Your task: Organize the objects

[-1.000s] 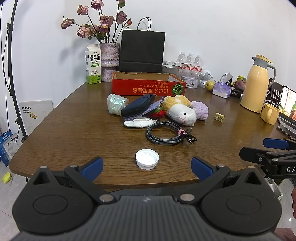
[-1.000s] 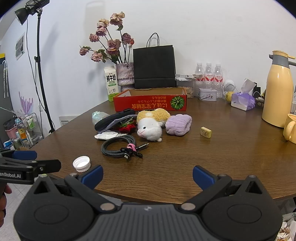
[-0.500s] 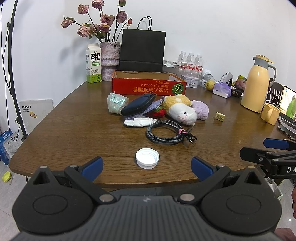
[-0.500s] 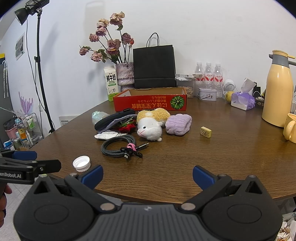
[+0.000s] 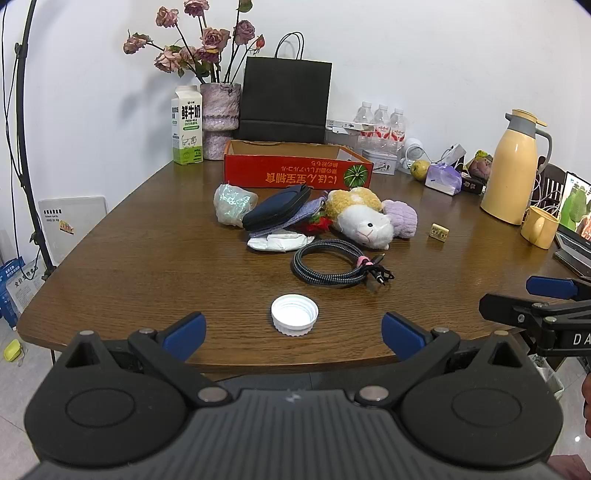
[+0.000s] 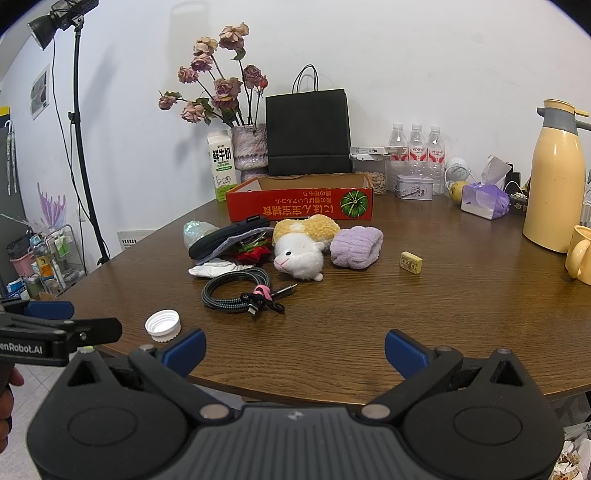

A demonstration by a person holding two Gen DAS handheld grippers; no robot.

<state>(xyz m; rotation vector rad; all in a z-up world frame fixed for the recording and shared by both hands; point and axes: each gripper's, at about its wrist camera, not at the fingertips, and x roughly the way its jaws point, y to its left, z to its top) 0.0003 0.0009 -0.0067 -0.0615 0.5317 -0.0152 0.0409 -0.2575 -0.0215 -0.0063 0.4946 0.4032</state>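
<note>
R view only: lamp (image 6: 61, 16) at 11 o'clock, rack (image 6: 44, 254); L view only: laptop (image 5: 576, 218) at 3. Cap (image 5: 294, 315) on table (image 5: 147, 258) edge, just ahead of L gripper (image 5: 293, 330), at 12. R gripper (image 6: 294, 350): cable (image 6: 236, 290) at 11, cap (image 6: 163, 325) at 10. Both jaws wide, empty, level, off near edge.

You can read "鲜牛奶" and "FRESH MILK" on the milk carton (image 5: 187, 125), and "enRobot.AI" (its start cut off) on the left hand-held gripper (image 6: 61, 325).
</note>
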